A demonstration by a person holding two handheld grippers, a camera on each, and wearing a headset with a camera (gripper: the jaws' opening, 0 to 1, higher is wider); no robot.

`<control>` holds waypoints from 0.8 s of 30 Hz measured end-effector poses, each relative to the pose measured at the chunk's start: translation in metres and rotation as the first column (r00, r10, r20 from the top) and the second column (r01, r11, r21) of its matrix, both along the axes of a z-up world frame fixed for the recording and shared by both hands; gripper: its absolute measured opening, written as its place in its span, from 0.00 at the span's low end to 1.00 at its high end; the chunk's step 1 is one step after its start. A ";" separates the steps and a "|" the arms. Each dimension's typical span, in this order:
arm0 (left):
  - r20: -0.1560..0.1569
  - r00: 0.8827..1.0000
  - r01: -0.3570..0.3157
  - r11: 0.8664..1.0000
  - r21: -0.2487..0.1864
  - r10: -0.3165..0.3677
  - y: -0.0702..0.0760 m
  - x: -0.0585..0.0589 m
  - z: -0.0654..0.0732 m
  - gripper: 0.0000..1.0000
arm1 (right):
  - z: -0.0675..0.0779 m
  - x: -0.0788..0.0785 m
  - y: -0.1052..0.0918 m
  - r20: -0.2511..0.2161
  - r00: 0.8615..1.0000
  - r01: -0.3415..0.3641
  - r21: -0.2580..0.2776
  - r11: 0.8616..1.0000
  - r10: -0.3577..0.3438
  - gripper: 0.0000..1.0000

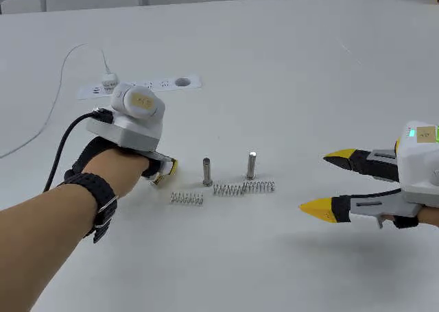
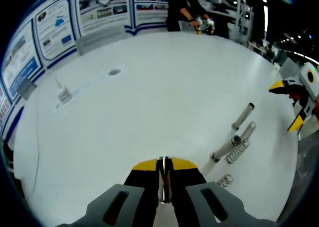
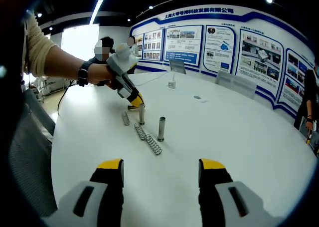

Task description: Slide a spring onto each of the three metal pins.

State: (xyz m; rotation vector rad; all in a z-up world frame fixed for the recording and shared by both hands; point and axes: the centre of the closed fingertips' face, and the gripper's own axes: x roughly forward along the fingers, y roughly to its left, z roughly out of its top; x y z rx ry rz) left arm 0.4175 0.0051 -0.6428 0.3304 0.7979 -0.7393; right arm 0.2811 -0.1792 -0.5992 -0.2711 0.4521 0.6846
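Two metal pins stand upright on the white table, one [image 1: 206,172] left of the other [image 1: 252,165]. Three springs lie flat just in front of them: one [image 1: 186,198] at the left and two [image 1: 228,188] [image 1: 258,186] end to end. My left gripper [image 1: 168,169] rests low on the table just left of the pins. In its own view the left gripper [image 2: 163,161] is shut on a thin metal piece [image 2: 163,179], apparently a pin. My right gripper [image 1: 317,182] hovers open and holds nothing, well right of the pins, which stand ahead of it [image 3: 161,128] [image 3: 142,113].
A white power strip [image 1: 140,87] with a plugged-in cable lies behind the left gripper. The table stretches wide and white around the parts. Another person [image 2: 182,10] stands at the far side of the room.
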 end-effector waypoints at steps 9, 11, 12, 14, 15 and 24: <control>0.012 1.000 -0.012 0.999 -0.046 0.012 0.004 -0.008 0.013 0.07 | -0.001 -0.001 0.001 -0.004 1.000 -0.003 -0.001 1.000 0.003 0.62; 0.020 1.000 -0.012 0.999 -0.053 0.014 0.004 -0.009 0.015 0.07 | -0.001 -0.001 0.002 -0.005 1.000 -0.005 -0.004 1.000 0.005 0.62; 0.020 1.000 -0.014 0.998 -0.059 0.015 0.005 -0.010 0.017 0.07 | -0.001 -0.001 0.003 -0.007 1.000 -0.008 -0.004 1.000 0.008 0.62; 0.022 1.000 -0.018 0.998 -0.067 0.019 0.006 -0.012 0.018 0.07 | -0.001 -0.001 0.004 -0.006 1.000 -0.011 -0.004 1.000 0.011 0.62; 0.021 0.999 -0.022 0.997 -0.074 0.023 0.007 -0.012 0.020 0.07 | -0.001 -0.001 0.005 -0.007 1.000 -0.012 -0.006 1.000 0.012 0.62; 0.035 0.999 -0.037 0.994 -0.105 0.041 0.015 -0.019 0.029 0.07 | -0.002 -0.002 0.006 -0.009 1.000 -0.017 -0.007 1.000 0.017 0.62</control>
